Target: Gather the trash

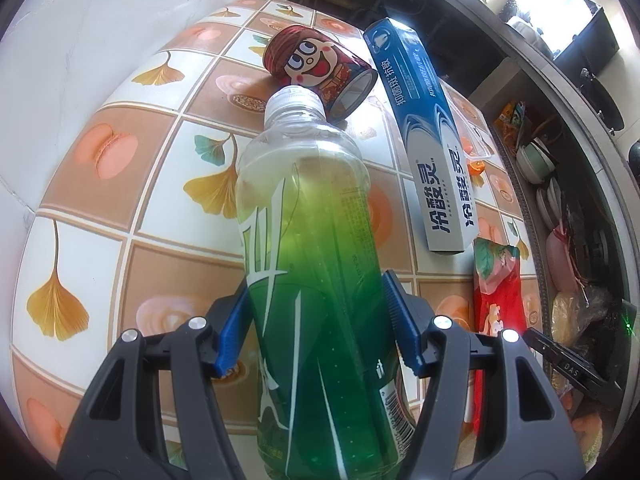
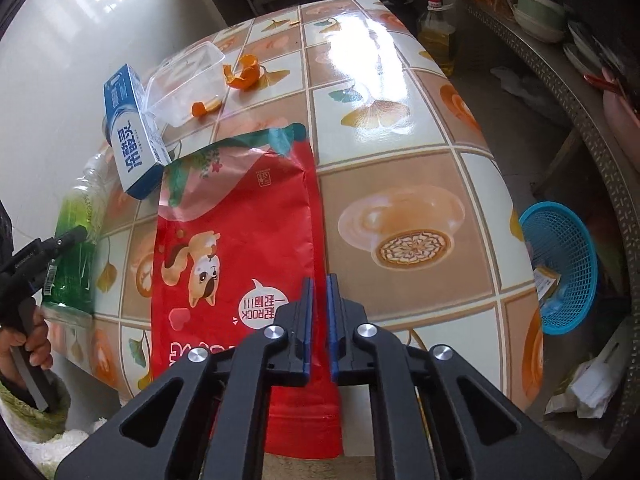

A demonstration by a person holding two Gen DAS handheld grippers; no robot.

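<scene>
While our left gripper point(image 1: 316, 320) clamps the green bottle point(image 1: 316, 272) and our right gripper point(image 2: 319, 312) pinches the red bag's point(image 2: 240, 232) thin edge, that slick film may slip free.

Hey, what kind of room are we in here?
Probably a home kitchen or dining corner: a table under a patterned oilcloth, stacked bowls on a shelf, and a cooking oil jug on the floor.

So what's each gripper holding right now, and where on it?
Left gripper: the green bottle, gripped around its lower body. Right gripper: shut on the red bag's right edge.
</scene>
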